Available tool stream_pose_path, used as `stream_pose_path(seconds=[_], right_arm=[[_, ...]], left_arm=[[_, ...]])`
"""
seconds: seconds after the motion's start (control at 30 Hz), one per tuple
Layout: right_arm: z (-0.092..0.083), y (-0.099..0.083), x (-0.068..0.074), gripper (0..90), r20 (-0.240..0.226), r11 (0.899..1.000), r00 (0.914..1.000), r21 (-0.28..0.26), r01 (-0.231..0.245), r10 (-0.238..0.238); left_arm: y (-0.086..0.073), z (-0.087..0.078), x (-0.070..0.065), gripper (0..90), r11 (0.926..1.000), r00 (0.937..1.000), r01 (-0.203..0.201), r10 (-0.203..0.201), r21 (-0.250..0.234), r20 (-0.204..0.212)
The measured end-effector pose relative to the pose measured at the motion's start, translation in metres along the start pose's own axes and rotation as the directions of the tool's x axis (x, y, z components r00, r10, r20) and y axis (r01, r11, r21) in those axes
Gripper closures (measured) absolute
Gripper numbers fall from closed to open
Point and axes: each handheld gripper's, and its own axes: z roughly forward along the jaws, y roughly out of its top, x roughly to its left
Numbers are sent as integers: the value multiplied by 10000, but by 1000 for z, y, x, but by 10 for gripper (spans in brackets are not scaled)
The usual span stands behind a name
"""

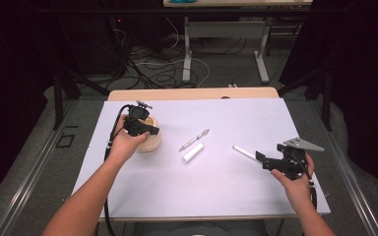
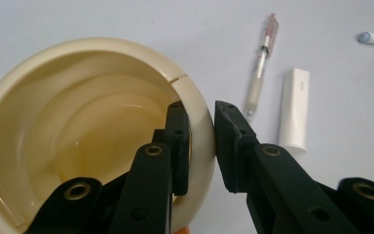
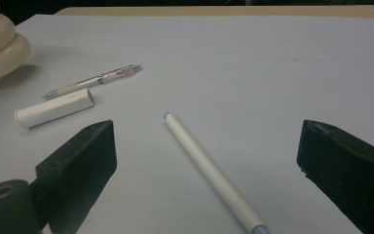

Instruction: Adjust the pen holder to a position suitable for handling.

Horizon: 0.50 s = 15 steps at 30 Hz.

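A wooden table carries a pale sheet that covers nearly all of its top (a strip of bare wood shows along the far edge). On the sheet, towards the left, is a cream ridged cup. Near the middle lie a clear pen and, just beside it, a white cap. Farther right lies a white marker.

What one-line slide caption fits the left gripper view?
Left gripper clamped on the rim of the cream cup, pen beyond.
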Motion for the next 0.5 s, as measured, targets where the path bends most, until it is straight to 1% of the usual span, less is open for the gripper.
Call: stream_pose_path(seconds=[0.13, 0.2, 0.27, 0.3, 0.33, 0.37, 0.4, 0.47, 0.5], right_arm=[[0, 0, 0, 71, -19, 10000, 10000, 12, 56, -56], [-1, 0, 0, 71, 7, 10000, 10000, 51, 52, -52], [0, 0, 0, 71, 23, 10000, 10000, 31, 2, -2], [0, 0, 0, 71, 25, 10000, 10000, 29, 4, -4], [0, 0, 0, 71, 25, 10000, 10000, 29, 4, -4], [-1, 0, 1, 71, 26, 10000, 10000, 29, -21, 21], [-1, 0, 1, 70, 24, 10000, 10000, 26, -17, 17], [-1, 0, 0, 71, -36, 10000, 10000, -22, -8, 8], [0, 0, 1, 71, 8, 10000, 10000, -9, -31, 31]], left_arm=[[-5, -4, -16, 772, 9998, 9997, -163, 161, 113, 165], [-8, -6, -24, 772, 9999, 9993, -119, 116, 78, 344], [-12, -7, -33, 773, 9998, 9988, -103, 95, 161, 475], [-15, -8, -41, 773, 9997, 9983, -55, 40, 255, 582], [-15, -8, -41, 774, 9997, 9983, -55, 40, 255, 582], [-17, -8, -46, 774, 9996, 9981, -67, 51, 260, 612], [-19, -9, -50, 773, 9993, 9977, -104, 79, 369, 670], [-23, -9, -58, 774, 9988, 9972, -65, 28, 495, 750], [-25, -9, -62, 775, 9984, 9966, 1, -47, 568, 817]])
